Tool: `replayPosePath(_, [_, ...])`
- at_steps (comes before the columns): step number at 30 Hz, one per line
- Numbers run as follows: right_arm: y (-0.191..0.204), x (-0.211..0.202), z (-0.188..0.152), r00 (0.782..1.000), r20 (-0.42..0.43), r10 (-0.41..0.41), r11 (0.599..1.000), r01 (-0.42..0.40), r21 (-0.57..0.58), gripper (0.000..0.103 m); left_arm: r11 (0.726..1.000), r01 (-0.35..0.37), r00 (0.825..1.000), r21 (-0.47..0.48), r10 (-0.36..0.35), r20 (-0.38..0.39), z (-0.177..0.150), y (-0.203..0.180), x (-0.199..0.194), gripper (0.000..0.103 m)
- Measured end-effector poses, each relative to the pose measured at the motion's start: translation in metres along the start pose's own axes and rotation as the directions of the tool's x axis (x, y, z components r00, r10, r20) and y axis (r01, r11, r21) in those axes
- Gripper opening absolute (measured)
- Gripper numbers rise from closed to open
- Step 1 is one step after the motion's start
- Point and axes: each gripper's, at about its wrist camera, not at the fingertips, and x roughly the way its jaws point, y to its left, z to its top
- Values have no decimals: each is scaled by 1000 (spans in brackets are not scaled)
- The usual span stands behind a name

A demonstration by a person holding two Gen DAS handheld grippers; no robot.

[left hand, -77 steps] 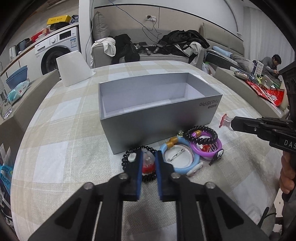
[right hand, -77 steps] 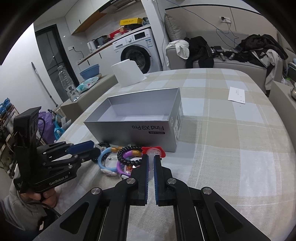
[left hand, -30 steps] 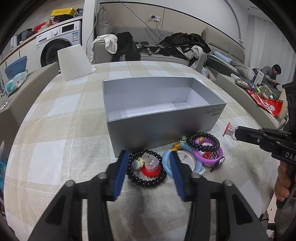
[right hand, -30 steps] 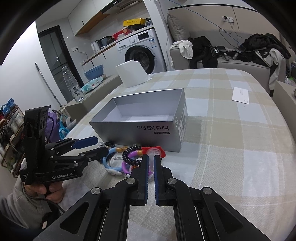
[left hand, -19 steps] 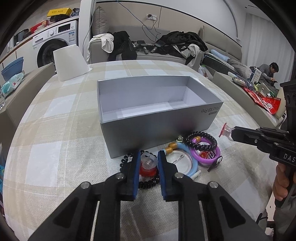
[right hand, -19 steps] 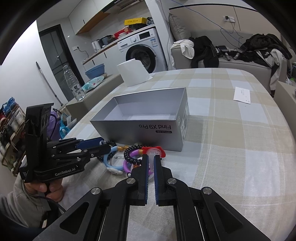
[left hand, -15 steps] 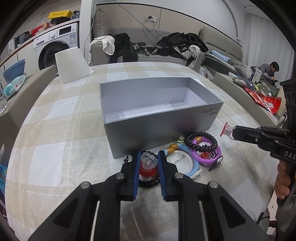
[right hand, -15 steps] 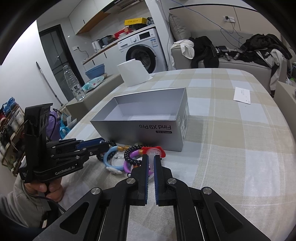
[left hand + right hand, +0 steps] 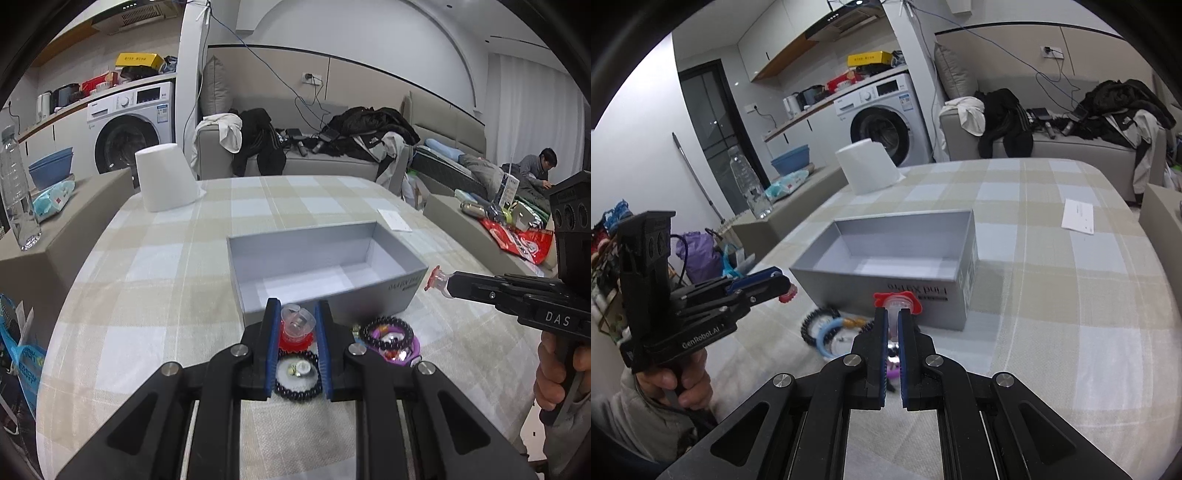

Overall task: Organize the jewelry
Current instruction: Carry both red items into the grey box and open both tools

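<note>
Two claws, two red-and-clear trinkets: left claw (image 9: pixel 297 325) grips one (image 9: pixel 296 328), right claw (image 9: pixel 893 325) pinches the other (image 9: pixel 897 302). One gray box (image 9: pixel 280 243) beyond, bracelets (image 9: pixel 389 338) near it.

The left gripper (image 9: pixel 297 325) points forward and downward, its blue pads (image 9: pixel 274 334) clamped on a small clear-and-red ring (image 9: pixel 296 328) held off the table. In the right wrist view it sits at nine o'clock, gripped by a hand (image 9: pixel 681 382) in a grey sleeve (image 9: pixel 631 417). The right gripper (image 9: pixel 893 325) also tilts downward, jaws pinched on another clear-and-red ring (image 9: pixel 897 301). In the left wrist view it enters from three o'clock, a hand (image 9: pixel 552 373) around its handle.
</note>
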Motion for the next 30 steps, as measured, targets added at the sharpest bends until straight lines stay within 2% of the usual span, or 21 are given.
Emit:
replayPosePath(6, [-1,9,21,1000,26,13,1000,-13,11,5,1000,2,1000,-23,-2,28,13,4,14,14])
replayPosePath(14, [-17,30,38,999,26,40,996,-42,82,5,999,-9,999,-40,11,45,26,7,35,14])
replayPosePath(22, [-20,47,36,999,-14,37,995,-36,94,5,999,-36,999,-30,36,-19,20,5,54,14])
replayPosePath(27, [-16,45,34,1000,-8,24,997,-24,73,15,999,-13,998,-33,11,-64,19,0,50,17])
replayPosePath(28, [-16,44,33,1000,0,23,997,-23,71,22,1000,-12,998,-26,10,-67,20,0,49,19])
replayPosePath(29, [-16,42,33,1000,5,22,997,-22,68,30,1000,-14,998,-14,13,-63,20,-2,46,26])
replayPosePath(30, [-16,38,32,1000,12,17,998,-18,62,35,1000,-15,999,-3,15,-46,19,-4,40,39])
